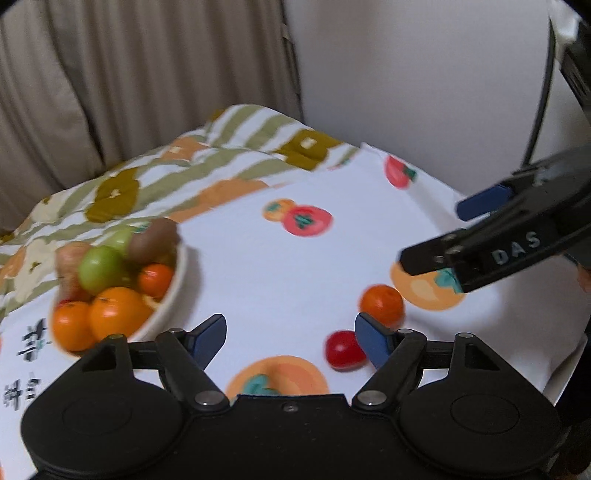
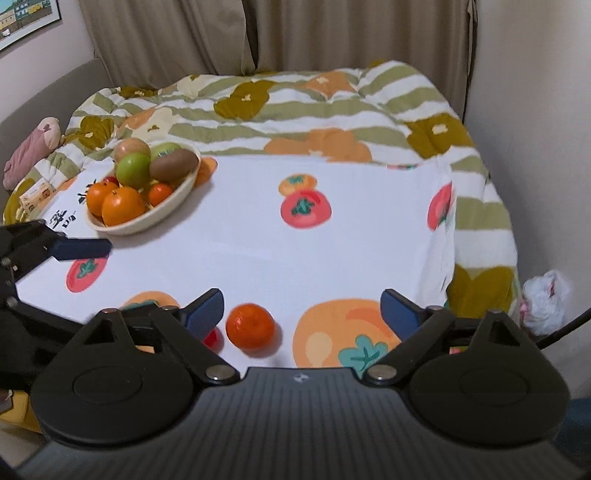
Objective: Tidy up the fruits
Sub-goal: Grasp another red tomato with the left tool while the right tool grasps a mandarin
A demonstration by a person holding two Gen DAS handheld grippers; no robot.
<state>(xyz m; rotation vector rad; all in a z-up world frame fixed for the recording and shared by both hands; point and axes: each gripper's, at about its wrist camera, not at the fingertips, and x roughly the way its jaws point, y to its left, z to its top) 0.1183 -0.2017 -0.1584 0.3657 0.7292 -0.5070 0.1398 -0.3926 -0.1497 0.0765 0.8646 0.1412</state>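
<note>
A beige curtain (image 2: 332,33) and a pale wall (image 1: 424,74) are seen behind the worktop (image 2: 258,258), which is covered by a white cloth printed with persimmons; a striped quilt (image 2: 295,107) is bunched along the far edge, and the cloth's right edge is seen to drop off beside the wall; a broad stretch of bare cloth is left open in the middle.

The left tool (image 1: 290,334) is held low over the near part of the cloth, its blue-tipped fingers spread wide and nothing gripped; the right tool (image 2: 303,310) is likewise held wide apart and empty, and is seen from the left wrist reaching in from the right side.

A cream bowl (image 2: 162,218) is set at the far left, heaped with oranges, green apples and a kiwi; a loose mandarin (image 2: 250,325) is lying on the cloth between the right tool's fingers, nearer the left one, untouched; a small red fruit (image 1: 343,349) is lying just beside it, next to the left tool's right finger and partly hidden in the right wrist view.

A pink bundle (image 2: 31,147) is seen beyond the quilt at far left; a white plastic bag (image 2: 545,301) is seen below the right edge.
</note>
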